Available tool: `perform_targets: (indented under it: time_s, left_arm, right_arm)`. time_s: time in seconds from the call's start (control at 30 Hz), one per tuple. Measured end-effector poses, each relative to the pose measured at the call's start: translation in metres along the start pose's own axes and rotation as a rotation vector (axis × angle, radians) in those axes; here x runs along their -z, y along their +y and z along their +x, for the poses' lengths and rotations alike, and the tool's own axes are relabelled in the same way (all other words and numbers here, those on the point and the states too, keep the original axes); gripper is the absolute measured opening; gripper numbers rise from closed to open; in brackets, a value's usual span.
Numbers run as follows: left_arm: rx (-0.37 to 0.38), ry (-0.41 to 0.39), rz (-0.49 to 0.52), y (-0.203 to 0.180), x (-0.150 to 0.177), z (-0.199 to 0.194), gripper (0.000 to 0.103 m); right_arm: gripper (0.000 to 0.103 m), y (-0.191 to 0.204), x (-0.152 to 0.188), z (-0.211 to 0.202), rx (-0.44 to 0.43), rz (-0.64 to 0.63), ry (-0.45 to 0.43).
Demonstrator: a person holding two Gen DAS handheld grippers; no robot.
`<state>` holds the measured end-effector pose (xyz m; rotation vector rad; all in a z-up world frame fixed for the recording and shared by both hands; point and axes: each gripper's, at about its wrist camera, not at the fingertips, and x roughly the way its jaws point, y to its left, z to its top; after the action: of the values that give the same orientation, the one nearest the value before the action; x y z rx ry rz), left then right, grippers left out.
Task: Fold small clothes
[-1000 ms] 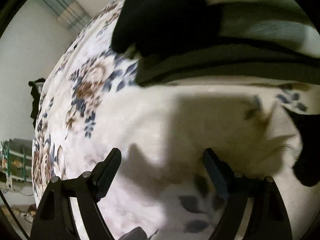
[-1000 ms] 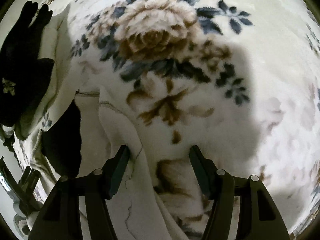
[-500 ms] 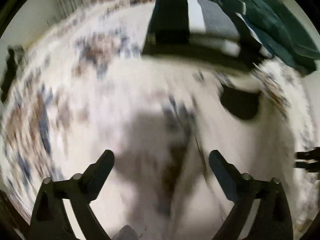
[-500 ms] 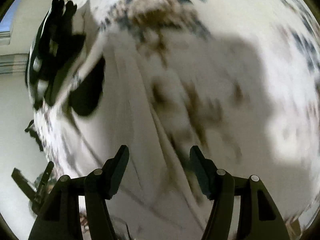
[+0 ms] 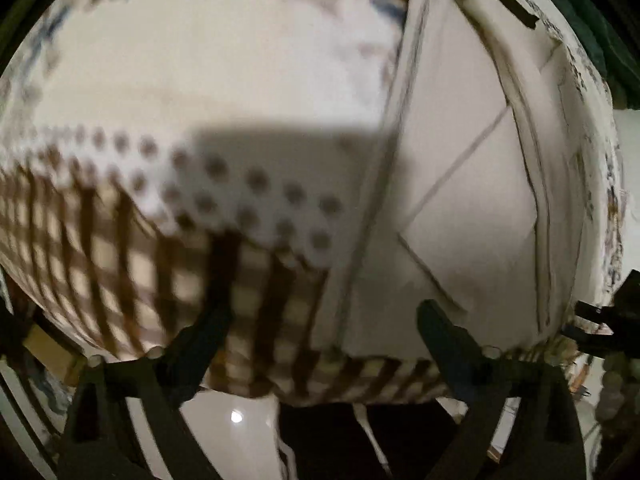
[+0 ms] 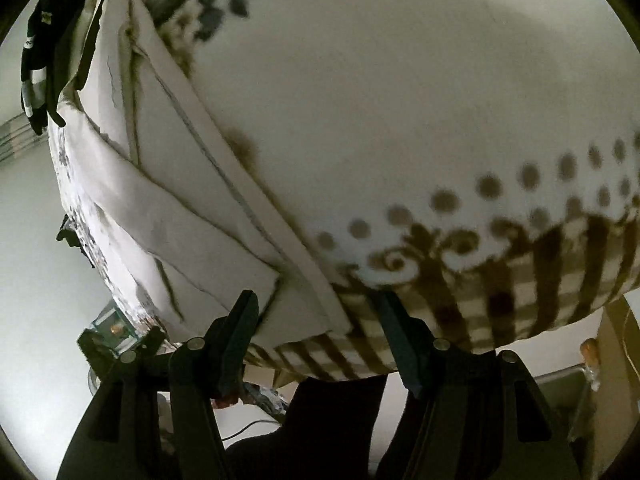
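The white garment [image 5: 472,184] lies flat and spread on the bed blanket [image 5: 224,80], near the blanket's checked border. It is plain off-white cloth with stitched seams and a folded flap. In the right wrist view the white garment [image 6: 160,208] reaches down to this border.

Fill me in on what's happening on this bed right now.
A person holds a two-finger gripper in each hand over a white garment spread on a floral blanket. Both the left gripper and the right gripper are open and hold nothing, poised near the garment's bottom hem at the blanket's checked edge. The garment lies flat with its side panels turned in. A dark striped piece of clothing lies farther back on the bed.
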<state>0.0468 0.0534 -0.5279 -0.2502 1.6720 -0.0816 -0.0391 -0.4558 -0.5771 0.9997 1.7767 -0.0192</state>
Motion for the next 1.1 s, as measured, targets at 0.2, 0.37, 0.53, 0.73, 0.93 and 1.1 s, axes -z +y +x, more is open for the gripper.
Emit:
perform_targets:
  time_s: [0.2,0.37,0.53,0.73,0.93,1.1]
  left_arm:
    - [0.021,-0.023,0.016,-0.017,0.006,0.013,0.008]
    - [0.058,-0.065,-0.014,-0.027,-0.002,-0.005,0.003]
    - [0.147,-0.179,-0.065,-0.036,-0.044,-0.048,0.003]
    - [0.208,-0.305,-0.041,-0.065,-0.124,-0.059,0.004]
    - [0.218,-0.319,-0.091,-0.056,-0.187,-0.054,0.046]
    - [0.235,-0.329,-0.115,-0.031,-0.178,-0.048,0.061]
  right_arm:
    - [0.021,-0.009,0.017,0.016,-0.051,-0.007,-0.007]
    - [0.004,0.008,0.029,0.009,-0.089,-0.024,-0.038]
    - [0.003,0.049,0.015,-0.017,-0.156,-0.022,-0.1]
    - [0.003,0.101,-0.05,-0.053,-0.183,-0.052,-0.234]
    - [0.042,0.127,-0.12,-0.073,-0.201,-0.063,-0.33]
    - [0.057,0.128,-0.125,-0.076,-0.113,-0.126,-0.372]
